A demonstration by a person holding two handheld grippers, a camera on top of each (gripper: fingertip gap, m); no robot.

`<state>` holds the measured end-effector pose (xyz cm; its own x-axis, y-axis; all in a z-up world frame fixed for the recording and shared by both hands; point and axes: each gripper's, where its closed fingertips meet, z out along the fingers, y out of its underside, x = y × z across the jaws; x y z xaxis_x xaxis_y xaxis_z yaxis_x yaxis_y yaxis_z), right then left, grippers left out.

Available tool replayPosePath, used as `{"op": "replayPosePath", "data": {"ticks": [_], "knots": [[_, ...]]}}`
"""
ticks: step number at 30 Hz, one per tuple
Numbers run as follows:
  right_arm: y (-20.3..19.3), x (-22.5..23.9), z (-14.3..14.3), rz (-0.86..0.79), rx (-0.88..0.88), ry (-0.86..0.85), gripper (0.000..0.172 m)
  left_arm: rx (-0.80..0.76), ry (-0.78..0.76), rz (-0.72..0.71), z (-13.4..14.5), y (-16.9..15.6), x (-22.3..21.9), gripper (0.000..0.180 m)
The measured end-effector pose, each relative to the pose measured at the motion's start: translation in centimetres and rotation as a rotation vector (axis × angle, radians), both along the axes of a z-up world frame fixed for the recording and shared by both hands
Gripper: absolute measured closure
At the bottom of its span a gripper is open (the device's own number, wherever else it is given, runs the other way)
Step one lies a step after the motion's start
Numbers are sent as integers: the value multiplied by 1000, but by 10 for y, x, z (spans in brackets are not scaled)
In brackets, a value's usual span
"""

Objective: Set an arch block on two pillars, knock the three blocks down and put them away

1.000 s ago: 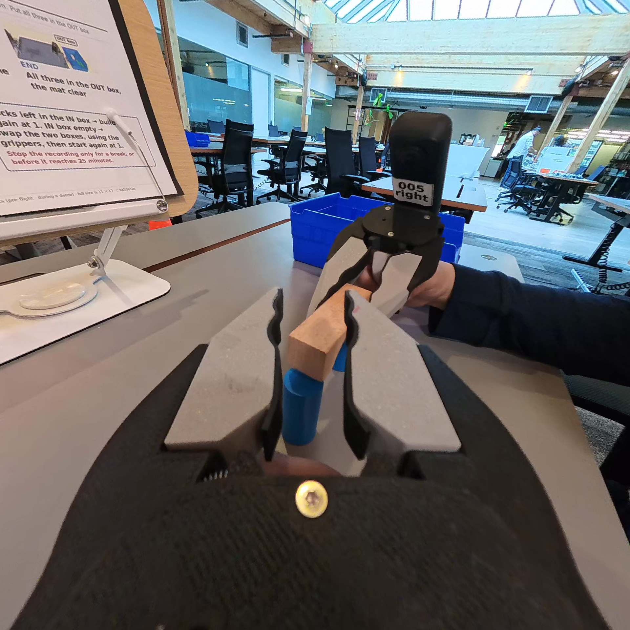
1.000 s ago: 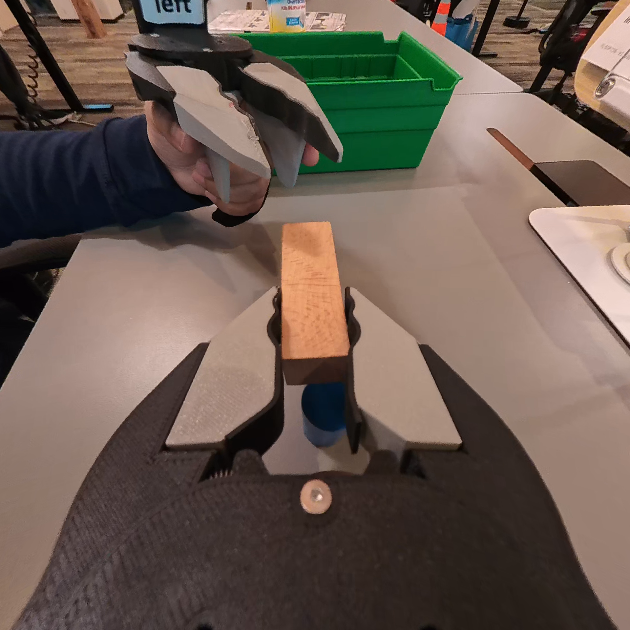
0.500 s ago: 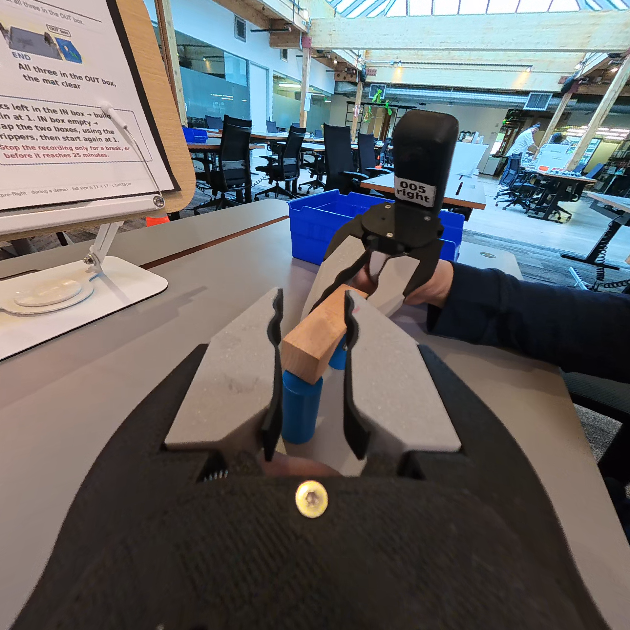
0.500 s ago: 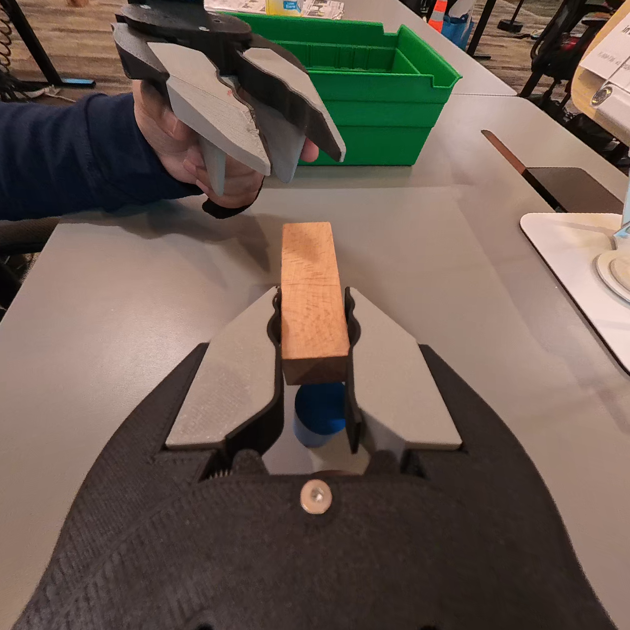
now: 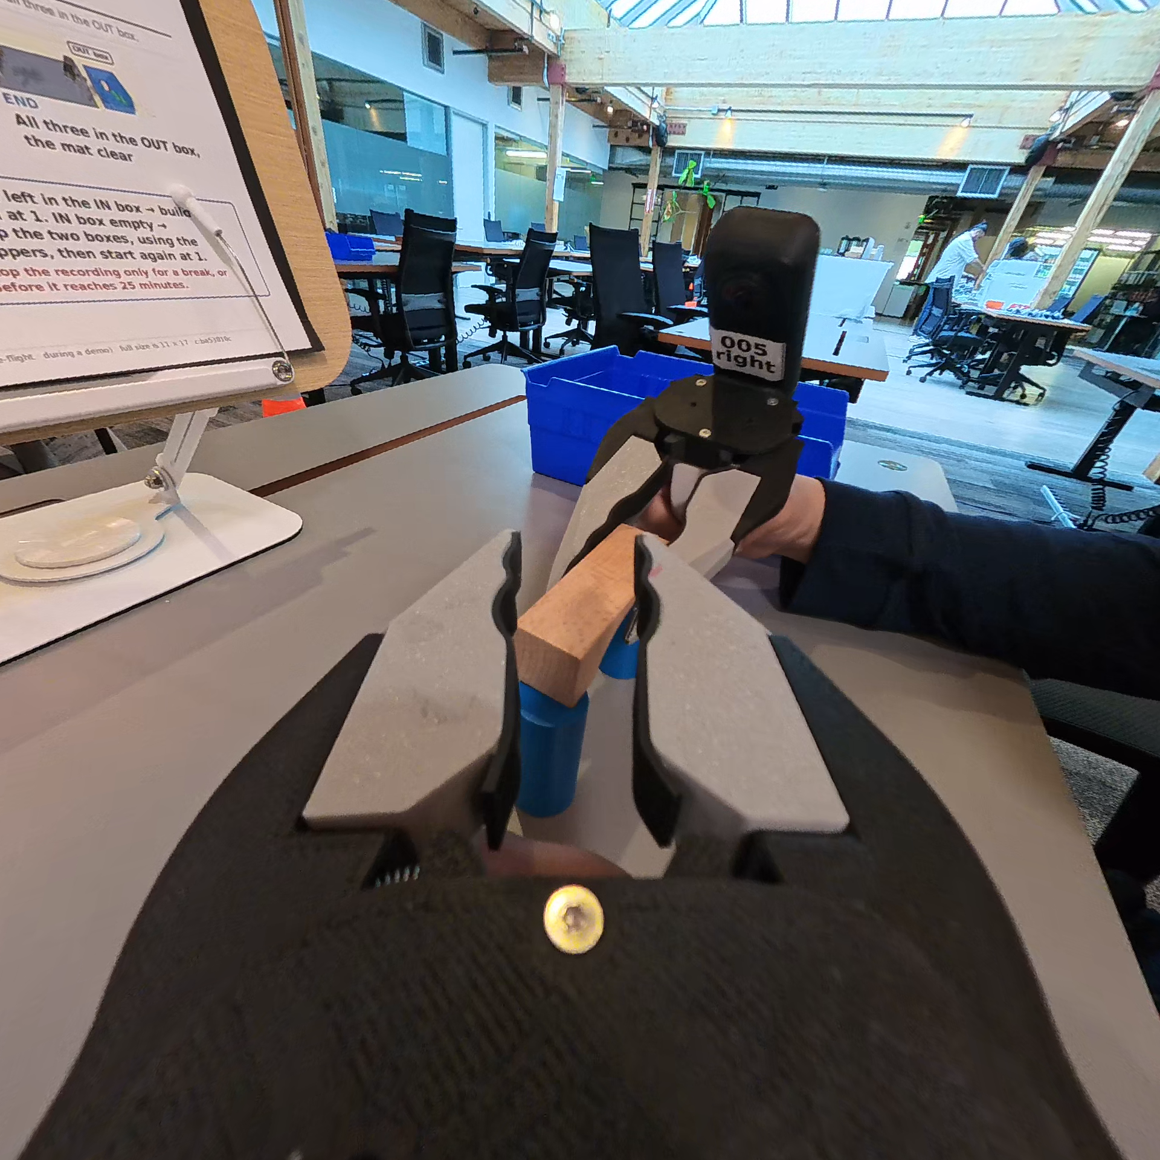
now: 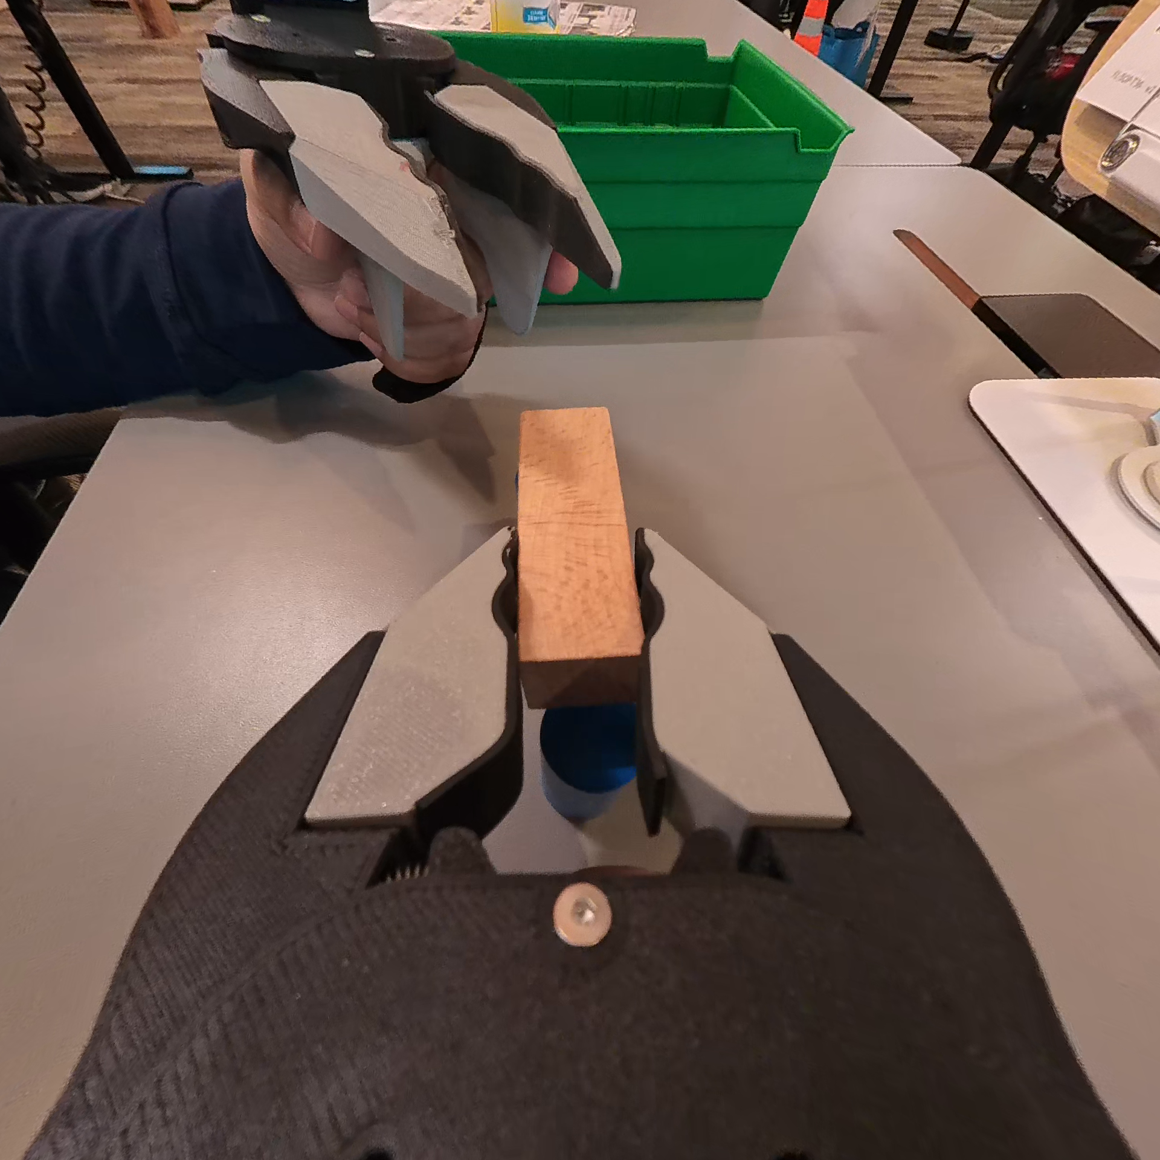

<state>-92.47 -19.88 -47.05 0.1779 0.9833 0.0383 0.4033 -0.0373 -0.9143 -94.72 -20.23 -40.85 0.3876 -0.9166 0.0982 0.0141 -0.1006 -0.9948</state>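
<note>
- The wooden arch block (image 6: 574, 565) is gripped on both long sides by the right gripper (image 6: 576, 596); its pads are pressed flat against the wood.
- The block is held just over two blue pillars: the near pillar (image 6: 587, 762) is seen under its near end, and the far pillar (image 5: 618, 653) is mostly hidden under the other end.
- In the left wrist view, the block looks tilted, with one end on or just above the blue pillar (image 5: 549, 753) closest to that camera. Whether it is fully set down cannot be told.
- The left gripper (image 6: 496, 295) is held up in the air, well behind the block, with nothing between its fingers. Its fingers are parted a little.
- The building step is judged to be nearly done. Letting go, knocking down and putting away are still left.
- The block is made of pale brown wood with fine grain lines, flat faces and square corners.
- The pillars are round, smooth and bright blue.
- A green bin (image 6: 690, 157) and a blue bin (image 5: 584, 402) of shiny plastic are seen on the grey table (image 6: 251, 565).
</note>
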Motion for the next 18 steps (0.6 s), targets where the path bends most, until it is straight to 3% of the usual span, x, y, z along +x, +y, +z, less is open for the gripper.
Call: {"op": "replayPosePath", "data": {"ticks": [18], "knots": [[0,2,0,5,-42,28,138,4,0,-12,1,-3,1,147]]}}
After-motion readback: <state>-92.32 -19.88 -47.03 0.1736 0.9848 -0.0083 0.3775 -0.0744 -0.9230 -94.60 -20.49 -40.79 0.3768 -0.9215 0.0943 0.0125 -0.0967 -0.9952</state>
